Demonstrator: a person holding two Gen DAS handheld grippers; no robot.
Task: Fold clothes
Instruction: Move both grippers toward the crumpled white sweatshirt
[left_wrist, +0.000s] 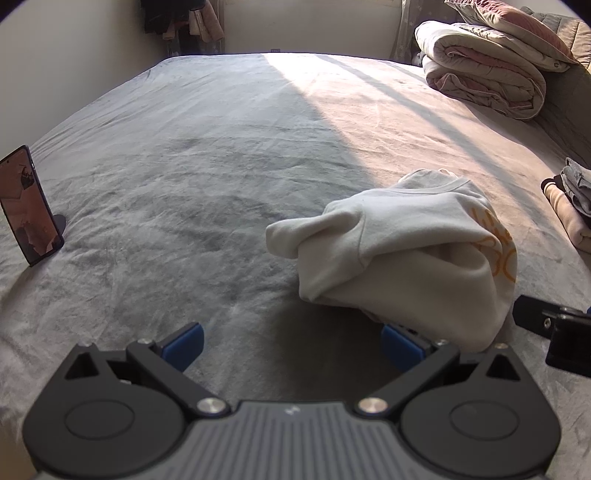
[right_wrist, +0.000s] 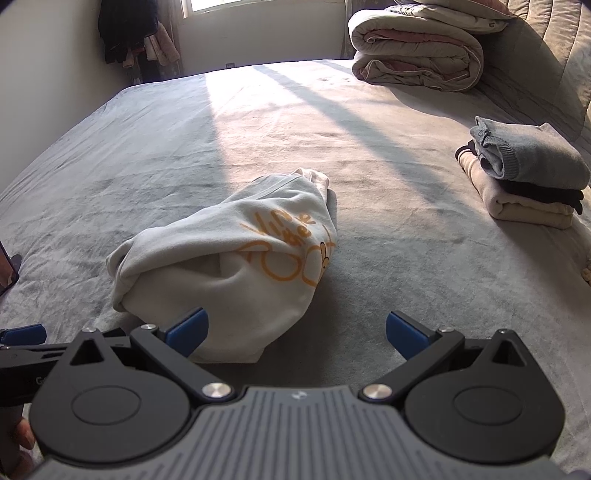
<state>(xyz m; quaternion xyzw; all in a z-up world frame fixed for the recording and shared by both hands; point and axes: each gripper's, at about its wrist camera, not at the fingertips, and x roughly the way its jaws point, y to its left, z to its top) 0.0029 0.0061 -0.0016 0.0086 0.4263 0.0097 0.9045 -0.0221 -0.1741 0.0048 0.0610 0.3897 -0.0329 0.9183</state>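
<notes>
A white sweatshirt with orange print lies bunched in a heap on the grey bed sheet. My left gripper stands open just left of the heap's near edge, its right pad close to the cloth, nothing between its fingers. In the right wrist view the same sweatshirt lies ahead and slightly left. My right gripper is open; its left pad sits in front of the heap's near edge, and only bare sheet shows between the pads. The left gripper's blue tip shows at the left edge.
A stack of folded clothes, grey on top, sits at the right of the bed. A rolled duvet lies at the far right corner. A phone on a stand stands at the left. Clothes hang in the far corner.
</notes>
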